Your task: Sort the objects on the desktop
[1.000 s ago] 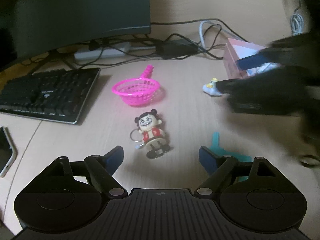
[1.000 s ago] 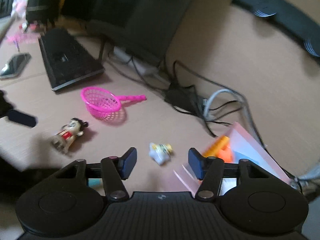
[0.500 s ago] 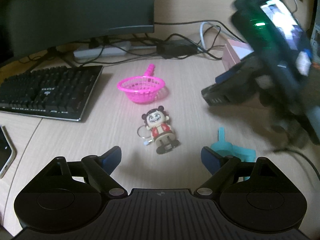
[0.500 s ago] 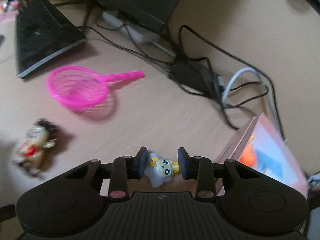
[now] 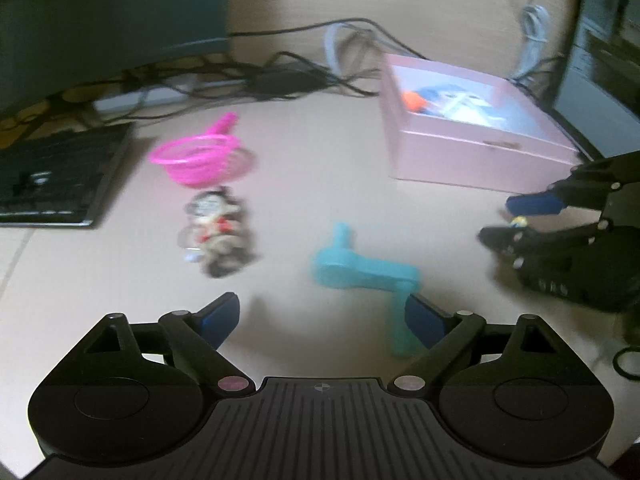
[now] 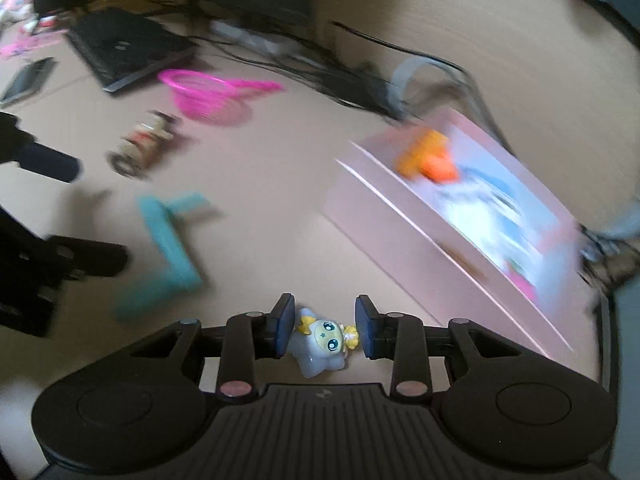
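- Toy (image 6: 322, 342) sits clamped in the right claw (image 6: 323, 330), just beside the pink box (image 6: 404, 236).
- Left claw (image 5: 322, 318) has just been opening; nothing gripped, its right pad by the teal crank (image 5: 360, 270).
- Pale wood bench (image 5: 320, 176) carries net (image 5: 200, 158), doll (image 5: 216, 232), keyboard (image 5: 52, 176), cables (image 5: 280, 76).

A pale wood-grain desk (image 5: 328, 184) carries everything; the pink box (image 5: 472, 152) lies toward its right side; left of the box lies a teal plastic piece (image 5: 360, 270), further left a small doll figure (image 5: 216, 236); beyond the doll sits a pink net scoop (image 5: 200, 160); a black keyboard (image 5: 52, 176) lies far left of the box; tangled cables (image 5: 288, 76) run behind it
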